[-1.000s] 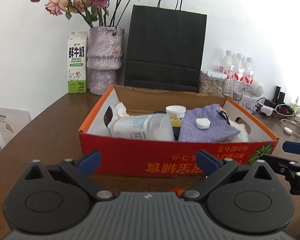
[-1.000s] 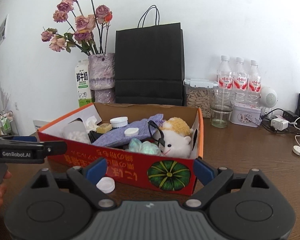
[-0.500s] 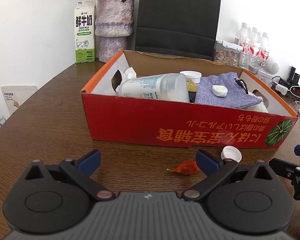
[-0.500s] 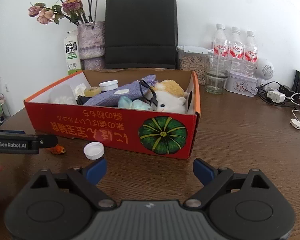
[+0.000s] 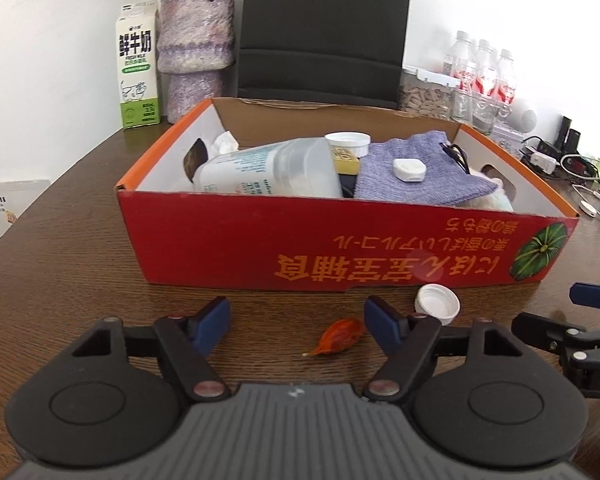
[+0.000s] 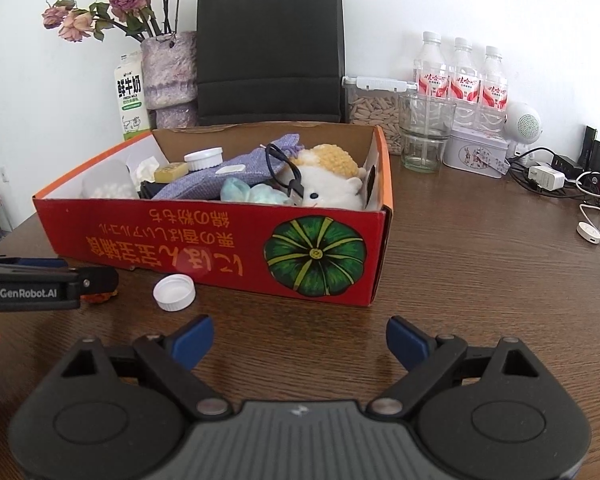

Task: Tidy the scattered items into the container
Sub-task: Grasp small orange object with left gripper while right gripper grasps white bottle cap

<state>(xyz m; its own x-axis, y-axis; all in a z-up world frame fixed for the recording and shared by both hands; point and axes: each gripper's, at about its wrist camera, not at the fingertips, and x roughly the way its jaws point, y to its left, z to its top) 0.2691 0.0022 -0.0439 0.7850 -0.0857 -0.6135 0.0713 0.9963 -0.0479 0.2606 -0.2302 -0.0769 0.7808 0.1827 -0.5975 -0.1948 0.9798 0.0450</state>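
Note:
A red cardboard box stands on the brown table and holds a plastic bottle, a purple pouch, a plush toy and several small items. In front of it lie a small orange wrapped item and a white cap. My left gripper is open, low over the table, with the orange item just inside its right finger. My right gripper is open and empty, in front of the box's right end; the cap lies left of it.
Behind the box stand a milk carton, a purple vase and a black paper bag. Water bottles, a glass, a tin and cables are at the back right.
Both grippers have dropped lower toward the table in front of the box. The orange item and the white cap have come into view; the left gripper now reaches around the orange item.

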